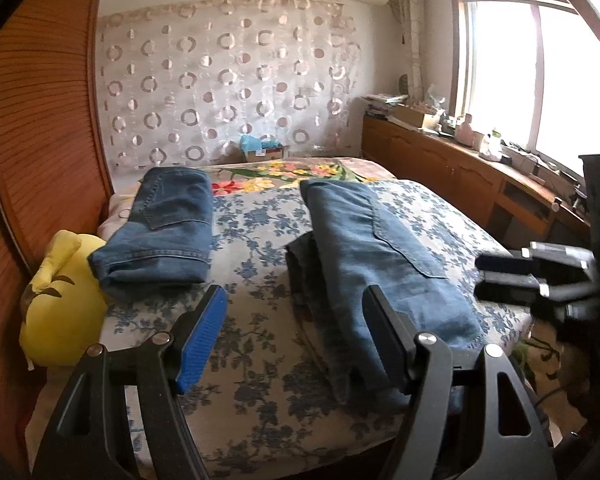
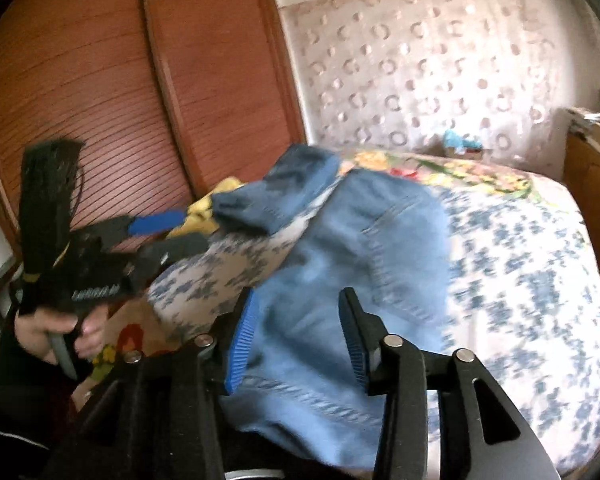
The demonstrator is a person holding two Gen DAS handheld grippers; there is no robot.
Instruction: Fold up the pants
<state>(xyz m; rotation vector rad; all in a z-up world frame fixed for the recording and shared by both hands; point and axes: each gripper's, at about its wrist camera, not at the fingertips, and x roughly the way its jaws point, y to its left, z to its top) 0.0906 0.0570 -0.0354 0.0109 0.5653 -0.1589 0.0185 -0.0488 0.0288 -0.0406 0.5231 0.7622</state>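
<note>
Left to right on the bed (image 1: 260, 360), whose cover is printed with blue flowers: a yellow plush toy (image 1: 60, 300) lies at the left edge against the wooden louvred panel (image 1: 40, 120); beside it rests a folded pair of jeans (image 1: 160, 224), a compact bundle with its long axis running from the near edge toward the circle-patterned curtain (image 1: 228, 80). Well apart to the right lie the pants (image 1: 380, 248) in lighter blue denim, folded lengthwise into a long strip; the long axis runs from the near right edge of the bed away toward the curtain, leaning slightly left, with a rear pocket facing up on the right half. The left gripper (image 1: 296, 340) hangs over the near end of the bed, its fingers spread wide with nothing between them, the right finger standing in front of the near end of the strip. The right gripper (image 2: 296, 340) points along the pants from the near end; its fingers stand apart over the denim without pinching it. A window (image 1: 540, 72) and a low cabinet (image 1: 440, 160) close the right side.
</note>
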